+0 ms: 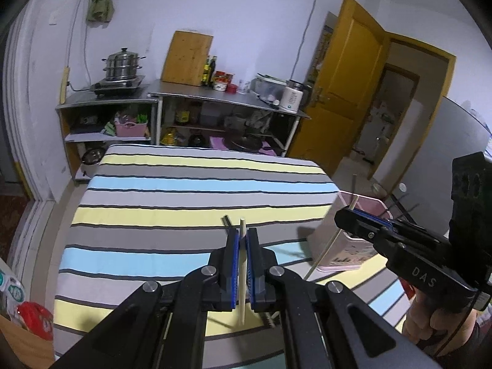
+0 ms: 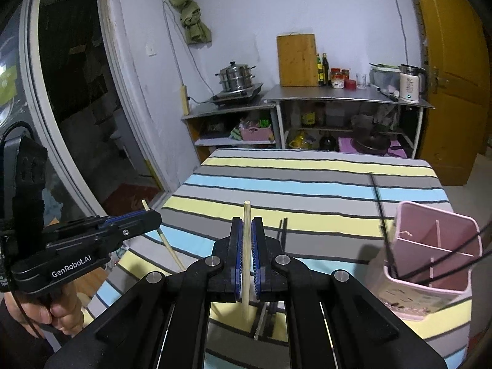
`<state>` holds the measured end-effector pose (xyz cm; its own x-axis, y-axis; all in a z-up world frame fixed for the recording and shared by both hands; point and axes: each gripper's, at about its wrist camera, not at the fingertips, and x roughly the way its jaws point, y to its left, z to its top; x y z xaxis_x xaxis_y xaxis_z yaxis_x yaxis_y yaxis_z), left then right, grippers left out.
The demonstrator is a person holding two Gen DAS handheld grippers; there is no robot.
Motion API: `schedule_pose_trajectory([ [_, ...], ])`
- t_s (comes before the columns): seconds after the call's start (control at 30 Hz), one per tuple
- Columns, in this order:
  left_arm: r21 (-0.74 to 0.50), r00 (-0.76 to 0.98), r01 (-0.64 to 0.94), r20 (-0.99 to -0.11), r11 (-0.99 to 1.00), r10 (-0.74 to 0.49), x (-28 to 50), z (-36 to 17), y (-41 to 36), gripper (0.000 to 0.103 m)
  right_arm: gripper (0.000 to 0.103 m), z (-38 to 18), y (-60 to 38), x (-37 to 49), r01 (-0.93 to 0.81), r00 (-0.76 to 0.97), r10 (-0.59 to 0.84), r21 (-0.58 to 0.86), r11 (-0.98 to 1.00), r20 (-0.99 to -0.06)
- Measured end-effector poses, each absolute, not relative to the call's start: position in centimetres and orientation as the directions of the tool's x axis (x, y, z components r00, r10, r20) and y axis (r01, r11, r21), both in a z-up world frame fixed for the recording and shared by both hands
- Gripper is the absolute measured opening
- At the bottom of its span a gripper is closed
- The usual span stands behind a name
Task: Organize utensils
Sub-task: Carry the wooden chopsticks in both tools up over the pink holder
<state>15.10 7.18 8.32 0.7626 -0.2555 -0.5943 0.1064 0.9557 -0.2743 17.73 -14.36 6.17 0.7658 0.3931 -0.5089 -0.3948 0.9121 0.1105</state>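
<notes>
**Two wooden chopsticks gripped, pink holder at the table's right edge**

Pink utensil holder [image 2: 430,264] on the striped tablecloth [image 2: 307,184], near the right edge; inside split by thin partitions into compartments. Black chopsticks [image 2: 381,215] leaning out of the near-left compartment, with further dark thin rods crossing its right rim; other compartments showing only bare pink walls. Same holder [image 1: 347,246] in the left wrist view, partly hidden behind the right gripper.

Pinched between the blue pads of the right gripper [image 2: 247,230]: a pale wooden chopstick [image 2: 246,246], upright along the fingers, tip poking out above them. Pinched likewise in the left gripper [image 1: 243,240]: a second wooden chopstick [image 1: 243,264], jaws pressed narrowly against it. Seen from the other side, left gripper [image 2: 135,218] held over the table's left edge, its chopstick [image 2: 169,246] slanting down toward the cloth.

One more pair of black chopsticks [image 2: 282,233] lying on the cloth just beyond the right gripper's fingers.

Broad bare striped cloth ahead of both grippers up to the far edge; beyond it, metal shelving [image 2: 338,98] with a steamer pot [image 2: 236,75] and kettle [image 2: 410,83].
</notes>
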Motion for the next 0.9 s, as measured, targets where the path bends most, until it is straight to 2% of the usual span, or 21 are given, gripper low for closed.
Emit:
schedule_pose_trajectory([
  [0.27, -0.296, 0.731, 0.207, -0.587, 0.933, -0.348, 14.9, 9.4, 2.7, 0.004, 0.006, 7.3, -18.1, 15.3, -0.338, 0.805, 0.351, 0.116, 0.934, -0.478],
  [0.57, -0.301, 0.71, 0.338, -0.54, 0.892, -0.452, 17.0, 11.9, -4.1, 0.004, 0.006, 9.1, -24.6, 13.5, -0.195, 0.869, 0.233, 0.131, 0.972, -0.437],
  [0.9, -0.284, 0.739, 0.388, -0.473, 0.877, -0.48, 21.6, 16.0, -8.0, 0.004, 0.006, 12.9, -29.2, 14.3, -0.091, 0.93, 0.136, 0.144, 0.985, -0.342],
])
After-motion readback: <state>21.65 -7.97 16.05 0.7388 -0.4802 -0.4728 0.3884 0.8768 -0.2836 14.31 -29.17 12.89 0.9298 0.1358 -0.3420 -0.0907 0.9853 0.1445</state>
